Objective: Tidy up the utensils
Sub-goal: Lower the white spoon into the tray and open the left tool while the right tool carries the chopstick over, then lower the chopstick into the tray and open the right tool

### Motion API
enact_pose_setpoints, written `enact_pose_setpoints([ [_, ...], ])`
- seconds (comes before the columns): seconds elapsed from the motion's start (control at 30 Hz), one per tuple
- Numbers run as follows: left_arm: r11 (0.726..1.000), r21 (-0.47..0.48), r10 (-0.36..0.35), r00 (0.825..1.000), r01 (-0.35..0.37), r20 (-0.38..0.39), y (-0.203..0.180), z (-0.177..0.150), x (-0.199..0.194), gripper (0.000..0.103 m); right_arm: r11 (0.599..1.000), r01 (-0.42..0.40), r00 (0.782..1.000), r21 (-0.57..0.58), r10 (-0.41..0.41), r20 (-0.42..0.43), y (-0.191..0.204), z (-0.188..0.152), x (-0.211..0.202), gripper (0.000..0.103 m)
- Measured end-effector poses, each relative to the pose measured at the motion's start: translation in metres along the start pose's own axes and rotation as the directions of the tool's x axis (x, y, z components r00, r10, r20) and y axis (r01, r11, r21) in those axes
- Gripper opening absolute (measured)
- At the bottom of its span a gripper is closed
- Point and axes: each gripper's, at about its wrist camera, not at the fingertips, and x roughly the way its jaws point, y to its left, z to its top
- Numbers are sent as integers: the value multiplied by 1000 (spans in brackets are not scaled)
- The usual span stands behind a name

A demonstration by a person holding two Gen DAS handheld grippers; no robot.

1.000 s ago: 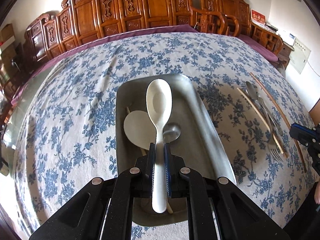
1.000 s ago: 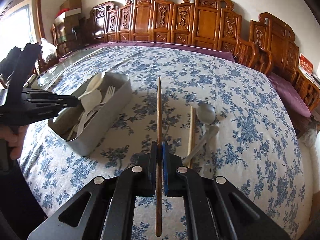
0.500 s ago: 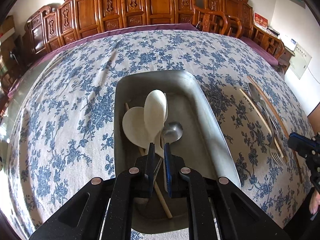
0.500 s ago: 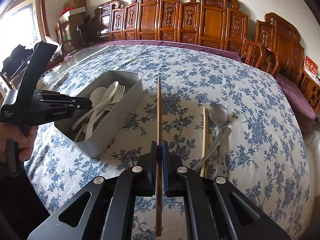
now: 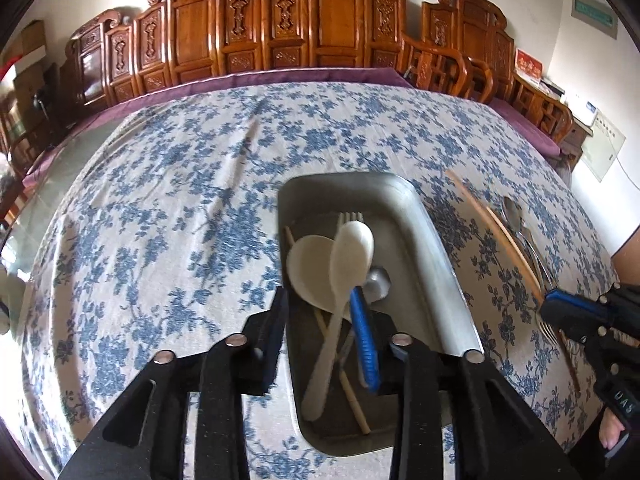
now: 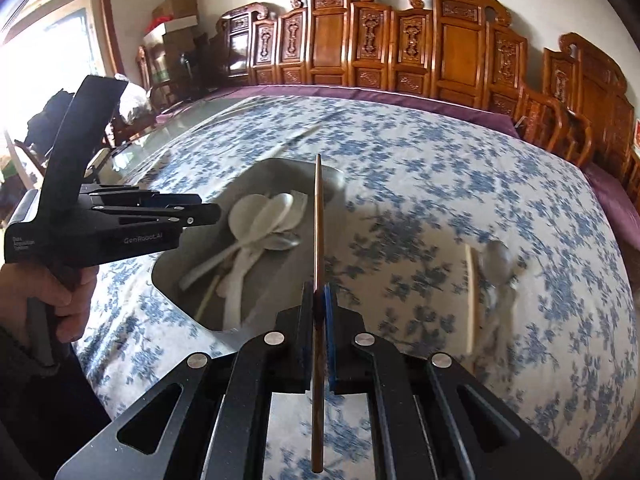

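Observation:
A grey metal tray (image 5: pixel 440 248) holds a white spoon (image 5: pixel 352 248), a flat white scoop (image 5: pixel 308 268), a metal spoon (image 5: pixel 376 280), a fork and a pale chopstick. My left gripper (image 5: pixel 320 300) hangs over the tray's near end. Its jaws are opening, and the white spoon lies loose in the tray below them. My right gripper (image 6: pixel 319 292) is shut on a brown chopstick (image 6: pixel 318 216), which points away over the tray's (image 6: pixel 172 276) right wall. The left gripper (image 6: pixel 200 210) shows there too, held by a hand.
On the blue-flowered cloth right of the tray lie a metal spoon (image 6: pixel 496 260), a pale chopstick (image 6: pixel 470 300) and a fork (image 5: pixel 546 328). Carved wooden chairs line the table's far edge. A white stick (image 6: pixel 296 140) lies beyond the tray.
The left jaws have parted and let go of the white spoon, which now lies in the tray. The right gripper has carried the brown chopstick leftward, close to the tray.

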Motion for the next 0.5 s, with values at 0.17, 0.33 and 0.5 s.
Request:
enact_pose_setpoints([
  [0.17,999,-34,25,1000,-25,11,17,2,-2,45,1000,-23,1000,-11,23,-6,14,13,15,6],
  [0.33,996,-67,60,998,-59,11,32,4,-1,46,998,-56,998,3,56,-8,25,29,35,6],
  [0.5,993,-78,91,996,-90,12,43,5,-1,46,994,-101,995,43,101,-2,31,42,50,6],
])
